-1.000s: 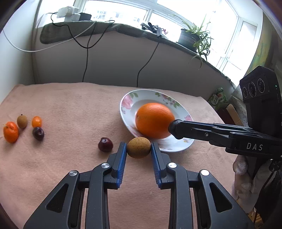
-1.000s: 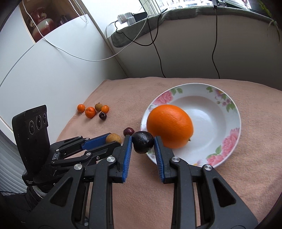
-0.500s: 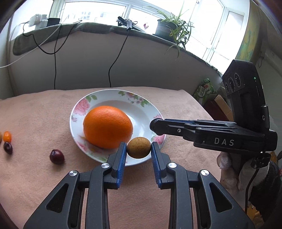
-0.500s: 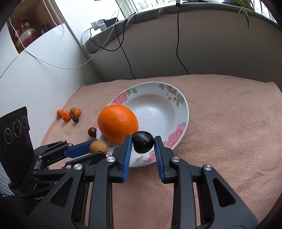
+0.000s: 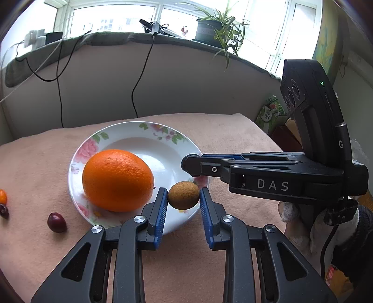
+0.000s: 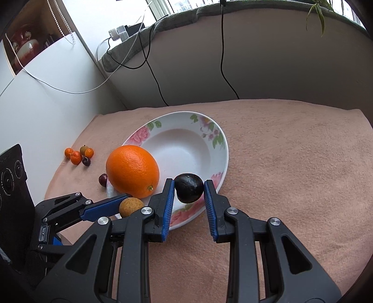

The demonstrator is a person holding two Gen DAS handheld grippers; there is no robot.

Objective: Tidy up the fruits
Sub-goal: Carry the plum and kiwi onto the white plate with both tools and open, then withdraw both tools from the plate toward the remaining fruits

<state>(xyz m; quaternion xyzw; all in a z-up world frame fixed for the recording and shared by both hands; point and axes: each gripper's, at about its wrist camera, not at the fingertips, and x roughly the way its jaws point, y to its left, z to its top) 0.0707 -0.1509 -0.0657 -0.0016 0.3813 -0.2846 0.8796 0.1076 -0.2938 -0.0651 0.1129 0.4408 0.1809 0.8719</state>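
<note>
"DAS" in pale capitals on the right gripper (image 5: 190,163)

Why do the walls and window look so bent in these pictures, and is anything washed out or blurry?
Left wrist view: fisheye bending curves the sill, and the window is blown out white, while the orange and plate stay sharp. Right wrist view: the same curving, dark rounded corners, softer even light, and faint shadows under the dark fruit.

At twelve o'clock we see a potted plant (image 5: 211,29) on the windowsill (image 5: 121,38), black cables (image 5: 137,93) hanging below.
</note>
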